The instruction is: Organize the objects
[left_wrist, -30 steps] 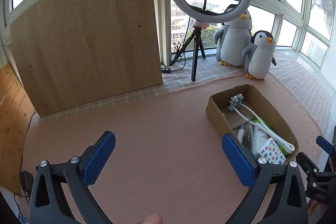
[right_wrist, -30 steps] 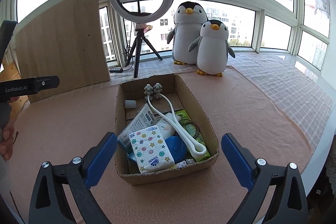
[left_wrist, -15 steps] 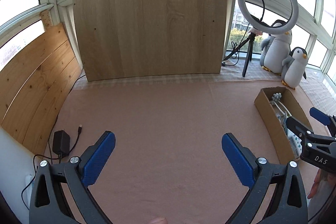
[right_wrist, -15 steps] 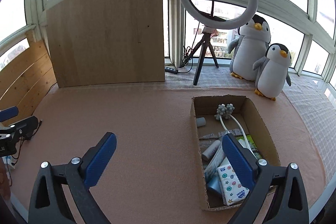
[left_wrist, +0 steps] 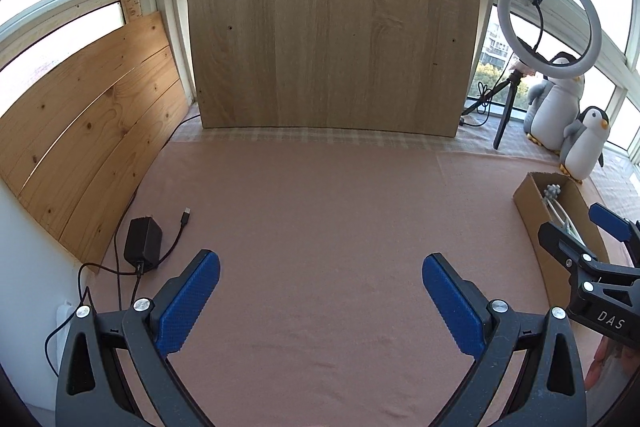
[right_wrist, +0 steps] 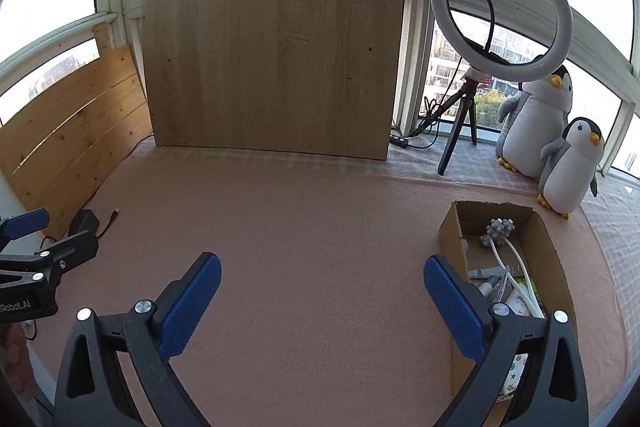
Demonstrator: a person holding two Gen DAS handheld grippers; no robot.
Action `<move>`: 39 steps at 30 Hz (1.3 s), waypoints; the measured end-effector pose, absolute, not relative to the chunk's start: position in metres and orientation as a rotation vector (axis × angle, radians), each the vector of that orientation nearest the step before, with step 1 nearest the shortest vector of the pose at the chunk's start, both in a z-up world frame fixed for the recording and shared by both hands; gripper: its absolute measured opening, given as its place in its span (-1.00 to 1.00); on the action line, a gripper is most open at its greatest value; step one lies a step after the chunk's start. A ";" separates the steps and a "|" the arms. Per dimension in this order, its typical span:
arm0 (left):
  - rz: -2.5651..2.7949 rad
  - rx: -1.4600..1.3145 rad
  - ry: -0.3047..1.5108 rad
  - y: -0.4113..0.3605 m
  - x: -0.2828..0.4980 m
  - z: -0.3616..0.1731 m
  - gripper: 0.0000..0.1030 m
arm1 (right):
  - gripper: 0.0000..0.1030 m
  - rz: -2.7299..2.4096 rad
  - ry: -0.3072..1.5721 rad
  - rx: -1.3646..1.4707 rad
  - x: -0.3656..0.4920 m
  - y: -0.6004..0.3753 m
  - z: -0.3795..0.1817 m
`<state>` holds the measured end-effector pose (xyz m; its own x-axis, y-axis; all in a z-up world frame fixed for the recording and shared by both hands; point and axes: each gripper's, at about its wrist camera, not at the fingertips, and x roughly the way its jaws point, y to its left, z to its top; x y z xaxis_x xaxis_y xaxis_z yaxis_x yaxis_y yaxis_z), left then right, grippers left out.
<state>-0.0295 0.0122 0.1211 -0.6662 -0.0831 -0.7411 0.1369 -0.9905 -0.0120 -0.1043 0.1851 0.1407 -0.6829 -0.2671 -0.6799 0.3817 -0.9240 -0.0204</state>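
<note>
A cardboard box (right_wrist: 554, 259) stands on the pink cloth at the right, holding a white massager with a grey knobbed head (right_wrist: 498, 229), tubes and packets. It also shows at the right edge of the left wrist view (left_wrist: 532, 211). My left gripper (left_wrist: 320, 291) is open and empty over bare cloth. My right gripper (right_wrist: 320, 291) is open and empty, its right finger in front of the box's near left side. The right gripper also shows in the left wrist view (left_wrist: 592, 239), and the left gripper in the right wrist view (right_wrist: 36, 239).
A black power adapter (left_wrist: 143, 245) with cable lies at the left. A large wood board (left_wrist: 332, 31) leans at the back, pine planks (left_wrist: 80, 131) at the left. A ring light on a tripod (right_wrist: 500, 15) and two plush penguins (right_wrist: 568, 163) stand back right.
Both grippers have swung left and pulled back. The box has shifted from the centre of the right wrist view to its right side, and to the left wrist view's right edge.
</note>
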 end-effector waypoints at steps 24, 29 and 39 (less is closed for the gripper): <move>-2.754 1.252 0.066 0.025 -0.035 0.116 0.99 | 0.94 -2.597 0.219 1.026 -0.103 0.188 0.144; -2.756 1.255 0.067 0.026 -0.036 0.116 0.99 | 0.94 -2.598 0.217 1.028 -0.103 0.189 0.144; -2.750 1.264 0.067 0.026 -0.038 0.114 0.99 | 0.95 -2.592 0.219 1.034 -0.106 0.187 0.141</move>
<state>-0.0382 0.0259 0.1139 -0.6458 -0.0848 -0.7588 0.1219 -0.9925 0.0072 -0.1056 0.1874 0.1415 -0.6769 -0.2545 -0.6907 0.3667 -0.9302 -0.0166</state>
